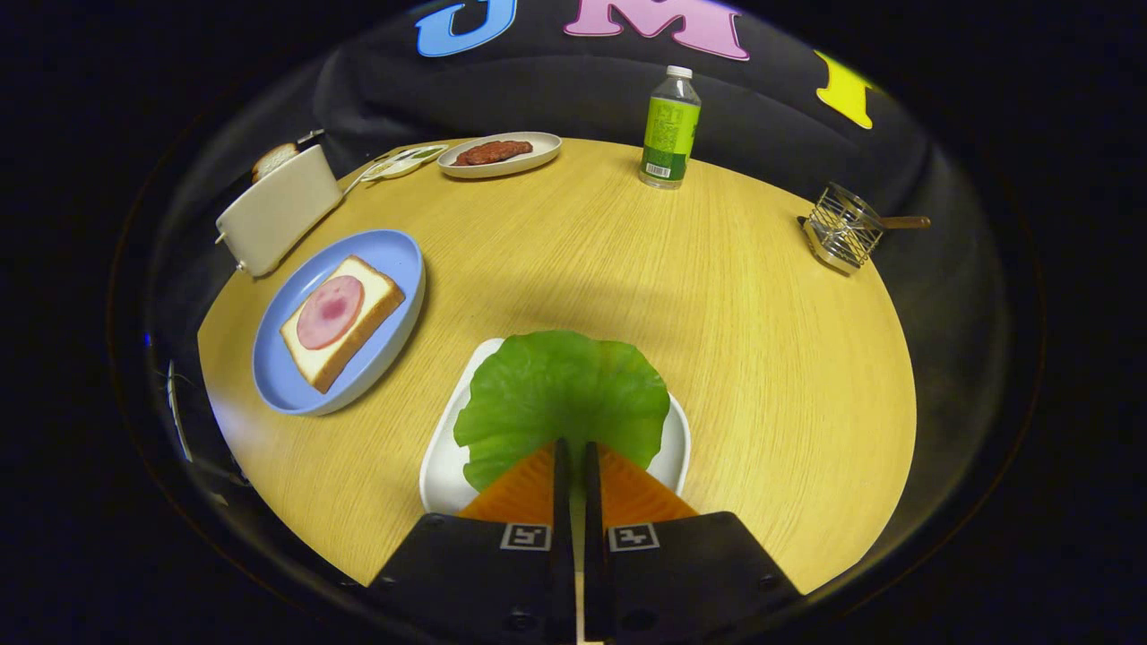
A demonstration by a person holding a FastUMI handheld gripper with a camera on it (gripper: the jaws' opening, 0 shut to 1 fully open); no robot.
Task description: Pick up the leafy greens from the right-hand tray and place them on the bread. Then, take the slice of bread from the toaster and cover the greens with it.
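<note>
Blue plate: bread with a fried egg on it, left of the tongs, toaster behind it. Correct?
Not quite. In the gripper view the bread on the blue plate carries a round slice of ham, not an egg. It lies left of the tongs, toaster behind.

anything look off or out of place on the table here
Nothing stands out. The leafy greens lie flat on the white tray, nipped at the near edge by the gripper; the bread sits flat on its blue plate.
</note>
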